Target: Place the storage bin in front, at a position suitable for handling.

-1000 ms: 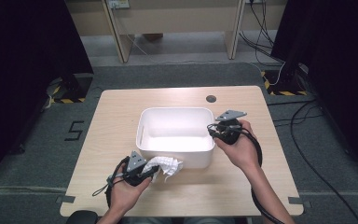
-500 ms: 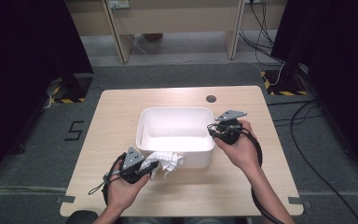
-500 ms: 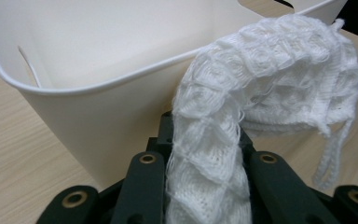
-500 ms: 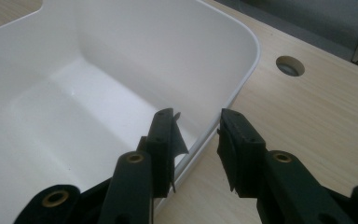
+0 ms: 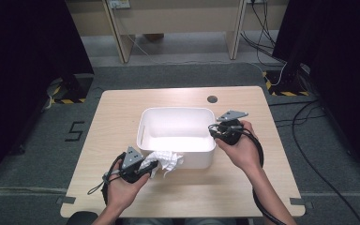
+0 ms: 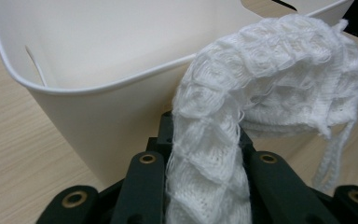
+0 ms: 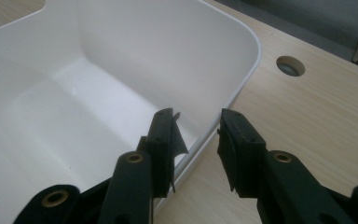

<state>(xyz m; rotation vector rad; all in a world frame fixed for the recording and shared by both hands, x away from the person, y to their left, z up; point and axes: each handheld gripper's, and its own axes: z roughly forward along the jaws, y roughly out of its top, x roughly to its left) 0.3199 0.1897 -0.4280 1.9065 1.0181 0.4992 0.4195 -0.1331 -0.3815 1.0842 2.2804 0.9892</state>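
Observation:
A white plastic tub (image 5: 147,123) stands in the middle of the wooden table. My left gripper (image 5: 146,168) is at the tub's front left corner, shut on a white knitted cloth (image 5: 167,161). In the left gripper view the cloth (image 6: 261,74) rises from between the jaws, arches over, and hangs just outside the tub's near wall (image 6: 102,116). My right gripper (image 5: 217,133) is at the tub's right rim. In the right gripper view it (image 7: 198,119) stands open astride the rim (image 7: 242,79), one jaw inside the tub and one outside.
The tub's floor (image 7: 51,116) is bare. A round cable hole (image 5: 212,99) lies in the table behind the tub. Bare tabletop (image 5: 215,187) stretches in front of the tub. Cables trail over the floor to the right of the table.
My left gripper and the cloth have shifted slightly to the left, close against the tub's front. The right gripper has kept still.

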